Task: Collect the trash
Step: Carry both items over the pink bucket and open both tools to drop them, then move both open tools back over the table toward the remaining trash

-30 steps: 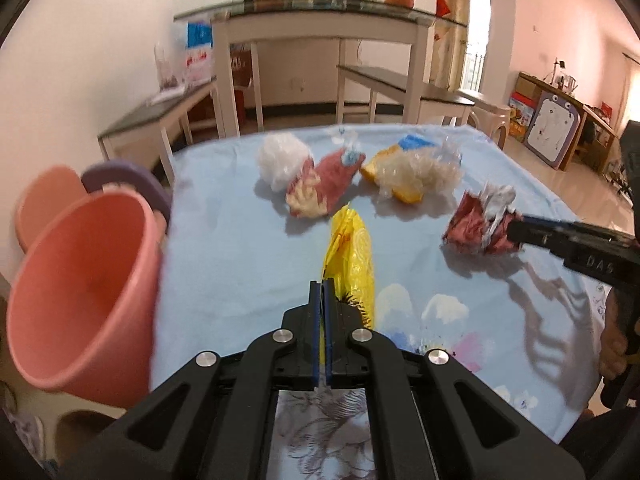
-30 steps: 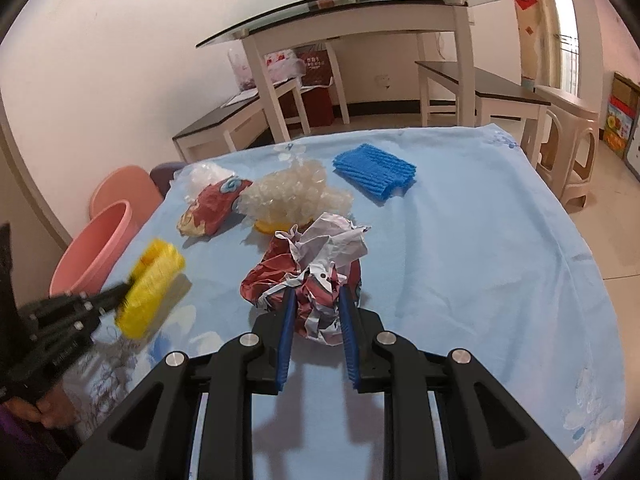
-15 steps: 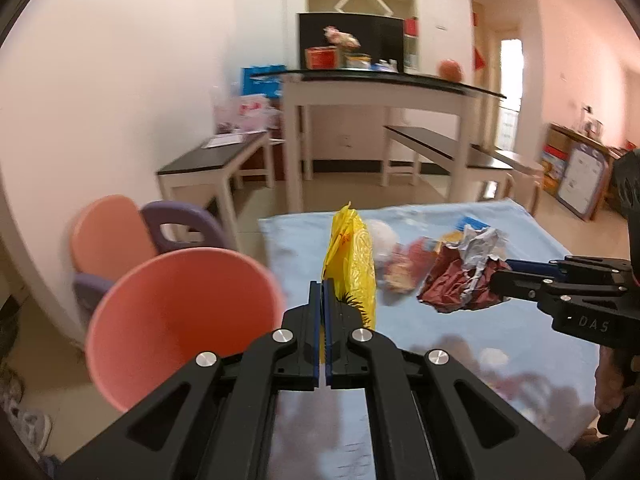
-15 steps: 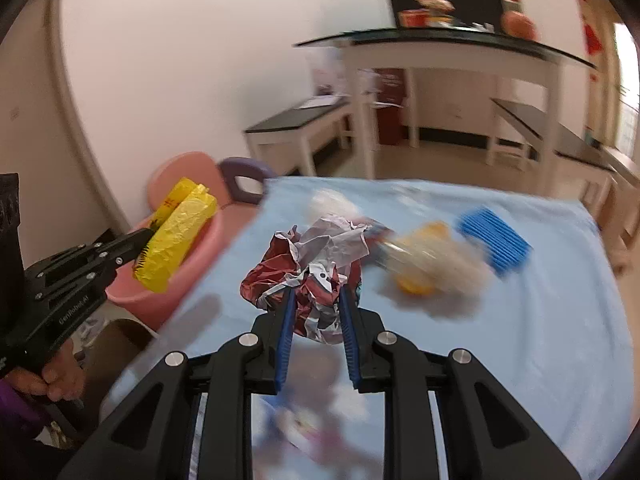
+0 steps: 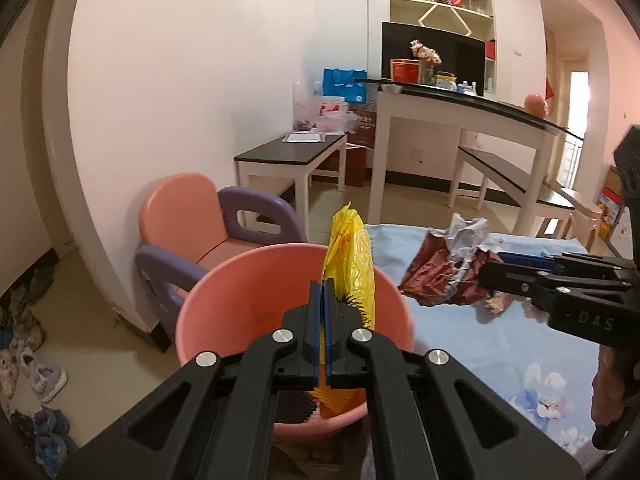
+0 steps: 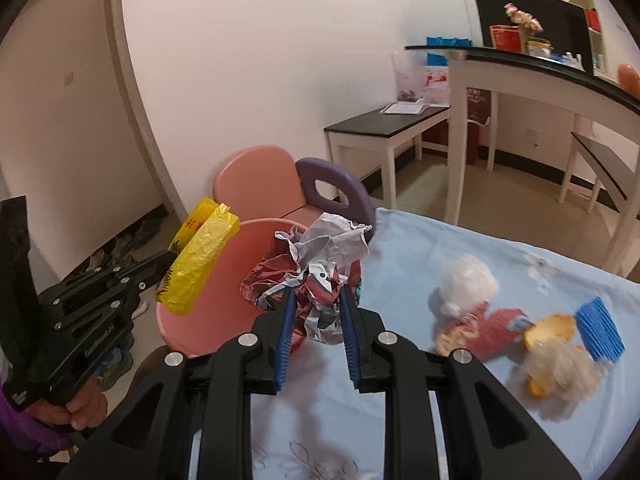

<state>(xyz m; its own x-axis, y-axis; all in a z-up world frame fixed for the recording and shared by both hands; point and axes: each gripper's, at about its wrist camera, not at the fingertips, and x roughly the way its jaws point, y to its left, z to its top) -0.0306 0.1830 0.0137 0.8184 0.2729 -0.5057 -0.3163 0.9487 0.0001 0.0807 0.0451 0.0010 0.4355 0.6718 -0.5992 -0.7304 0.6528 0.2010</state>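
My left gripper (image 5: pixel 324 286) is shut on a yellow plastic wrapper (image 5: pixel 352 264) and holds it over the open mouth of a pink bucket (image 5: pixel 240 304) beside the table. In the right wrist view the same left gripper (image 6: pixel 170 258) carries the yellow wrapper (image 6: pixel 198 256) above the pink bucket (image 6: pixel 240 256). My right gripper (image 6: pixel 316 300) is shut on a crumpled red-and-white paper ball (image 6: pixel 312 264), raised near the table's left edge just right of the bucket. That right gripper (image 5: pixel 486 270) and the paper ball (image 5: pixel 452 268) also show in the left wrist view.
A light blue cloth covers the table (image 6: pixel 460 400). On it lie a white plastic wad (image 6: pixel 466 284), a red wrapper (image 6: pixel 492 330), an orange-and-clear wrapper (image 6: pixel 556 356) and a blue foam net (image 6: pixel 600 330). A pink and purple child's chair (image 5: pixel 200 228) stands behind the bucket. Shoes (image 5: pixel 36 360) lie on the floor.
Both grippers have risen and swung left from over the table to the bucket, each carrying its piece. The yellow wrapper now hangs over the bucket's mouth; the paper ball has followed to the table's edge.
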